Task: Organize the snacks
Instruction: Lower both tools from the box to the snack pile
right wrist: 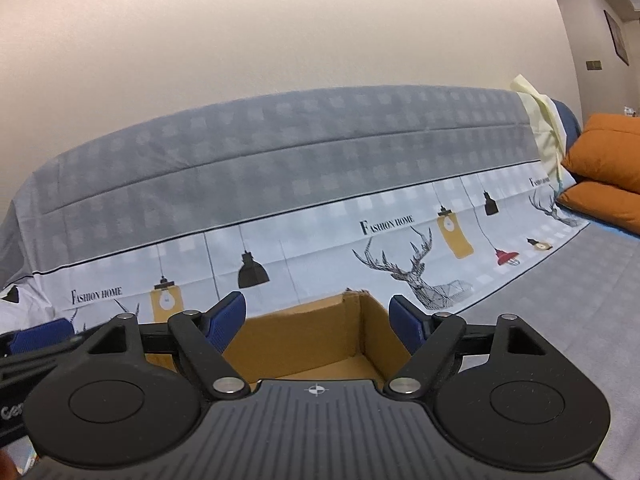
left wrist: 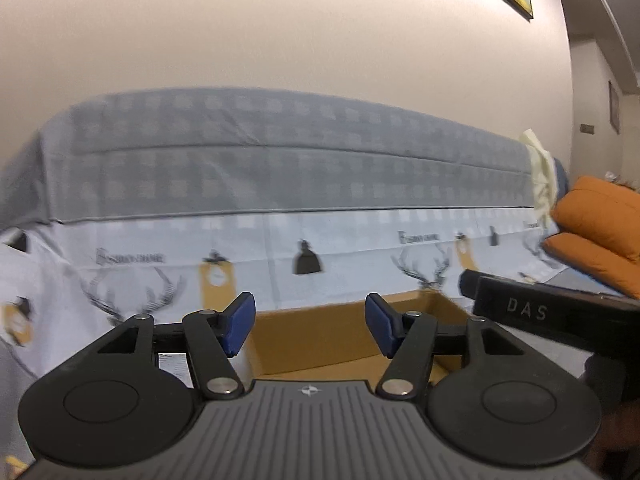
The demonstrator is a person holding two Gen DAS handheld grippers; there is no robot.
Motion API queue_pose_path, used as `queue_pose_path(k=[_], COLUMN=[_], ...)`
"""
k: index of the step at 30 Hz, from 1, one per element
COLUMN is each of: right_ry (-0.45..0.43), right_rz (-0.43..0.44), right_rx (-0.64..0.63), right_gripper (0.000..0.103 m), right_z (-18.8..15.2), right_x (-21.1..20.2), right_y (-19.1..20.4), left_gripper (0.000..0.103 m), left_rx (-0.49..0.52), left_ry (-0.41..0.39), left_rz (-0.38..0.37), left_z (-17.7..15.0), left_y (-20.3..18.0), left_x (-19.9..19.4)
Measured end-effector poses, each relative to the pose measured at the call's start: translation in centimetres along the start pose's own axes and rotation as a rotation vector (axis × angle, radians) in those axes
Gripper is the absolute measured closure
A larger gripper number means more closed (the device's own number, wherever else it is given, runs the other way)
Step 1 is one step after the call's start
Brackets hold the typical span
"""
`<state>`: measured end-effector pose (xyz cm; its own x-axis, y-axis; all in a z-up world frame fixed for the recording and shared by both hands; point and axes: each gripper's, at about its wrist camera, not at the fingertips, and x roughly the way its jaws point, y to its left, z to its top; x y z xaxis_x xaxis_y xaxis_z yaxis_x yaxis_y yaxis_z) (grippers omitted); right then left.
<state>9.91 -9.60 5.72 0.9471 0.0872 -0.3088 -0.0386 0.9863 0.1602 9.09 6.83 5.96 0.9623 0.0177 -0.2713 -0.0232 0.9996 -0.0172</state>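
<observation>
An open brown cardboard box point(left wrist: 320, 340) sits just ahead of both grippers; in the right wrist view its far corner point(right wrist: 352, 320) shows between the fingers. No snacks are in view. My left gripper point(left wrist: 311, 322) is open and empty, held over the box's near side. My right gripper point(right wrist: 318, 322) is open and empty, also above the box. The right gripper's black body point(left wrist: 532, 312) shows at the right of the left wrist view. The left gripper's blue fingertip point(right wrist: 40, 332) shows at the left edge of the right wrist view.
A sofa covered with a grey checked and white printed cloth point(right wrist: 280, 208) runs behind the box. Orange cushions point(right wrist: 604, 176) lie at the far right. A pale wall point(right wrist: 280, 40) rises behind. A grey seat surface point(right wrist: 580, 280) extends to the right.
</observation>
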Motion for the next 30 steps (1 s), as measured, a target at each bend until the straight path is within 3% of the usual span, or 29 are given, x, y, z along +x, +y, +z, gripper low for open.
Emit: queue_pose_path(k=[6, 10, 12, 13, 15, 16, 18, 20, 24, 30], right_ry=[-0.005, -0.008, -0.002, 0.002, 0.007, 0.013, 0.036, 0.069, 0.119, 0.236], right_rz=[0.03, 0.073, 0.103, 0.12, 0.154, 0.178, 0.233, 0.303, 0.398, 0.458], right_rx=[-0.001, 0.001, 0.001, 0.0, -0.005, -0.009, -0.021, -0.031, -0.084, -0.186], right_gripper=[0.022, 0.024, 0.027, 0.027, 0.036, 0.04, 0.07, 0.085, 0.086, 0.085], right_z=[-0.3, -0.6, -0.8, -1.0, -1.3, -1.5, -1.9, -2.5, -4.1, -7.1], right_x=[-1.0, -1.8, -2.0, -2.2, -2.6, -2.7, -2.9, -3.0, -3.3, -2.1], right_y=[1.5, 2.8, 3.7, 4.2, 5.3, 5.9, 7.2, 8.7, 12.0, 16.1], left_gripper=[0.037, 0.037, 0.047, 0.068, 0.071, 0.078, 0.084, 0.084, 0.084, 0.084], left_rx=[0.022, 0.051, 0.027, -0.001, -0.094, -0.135, -0.175, -0.218, -0.256, -0.305], left_ry=[0.013, 0.039, 0.094, 0.111, 0.093, 0.102, 0.13, 0.166, 0.254, 0.373], left_rz=[-0.006, 0.064, 0.143, 0.184, 0.21, 0.215, 0.252, 0.267, 0.29, 0.3], left_z=[1.3, 0.3, -0.8, -0.8, -0.7, -0.9, -1.1, -1.4, -2.1, -4.8], left_y=[4.7, 8.3, 10.1, 10.9, 12.9, 13.8, 15.1, 16.0, 17.2, 19.2], left_x=[-4.4, -7.9, -9.0, -9.4, -10.2, -10.3, -10.2, -9.9, -8.2, -6.0])
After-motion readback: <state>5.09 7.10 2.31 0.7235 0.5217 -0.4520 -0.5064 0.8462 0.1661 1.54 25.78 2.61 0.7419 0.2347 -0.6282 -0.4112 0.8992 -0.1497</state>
